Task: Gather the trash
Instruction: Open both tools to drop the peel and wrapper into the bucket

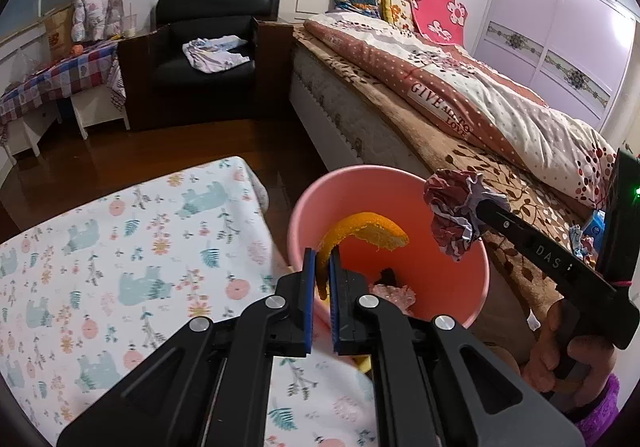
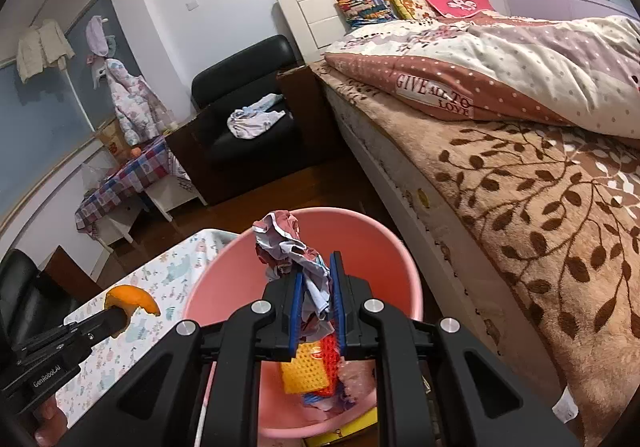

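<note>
Pink plastic bin (image 1: 384, 183) as the landmark, wedged between the bed (image 1: 520, 183) and the counter (image 1: 120, 247) with the bear-print cloth. Drop-off step, by the look of it. Left gripper (image 1: 322, 267) over the bin's near rim, jaws clamped on a curl of orange peel (image 1: 368, 233). Right gripper (image 2: 316, 287) above the bin's mouth, jaws pinched on a crumpled paper wad (image 2: 288, 243). Already down in the bin: a yellow mesh scrap (image 2: 304, 371) plus other bits. Next up, probably: both loads fully inside the rim, then jaws apart, so nothing lands on the floor. Readable stuff: "GIVE ALL TO LOVE" on the quilt (image 2: 520, 59) beyond the bin, "DAS" on the right tool, "GenRobot.AI" on the left.
</note>
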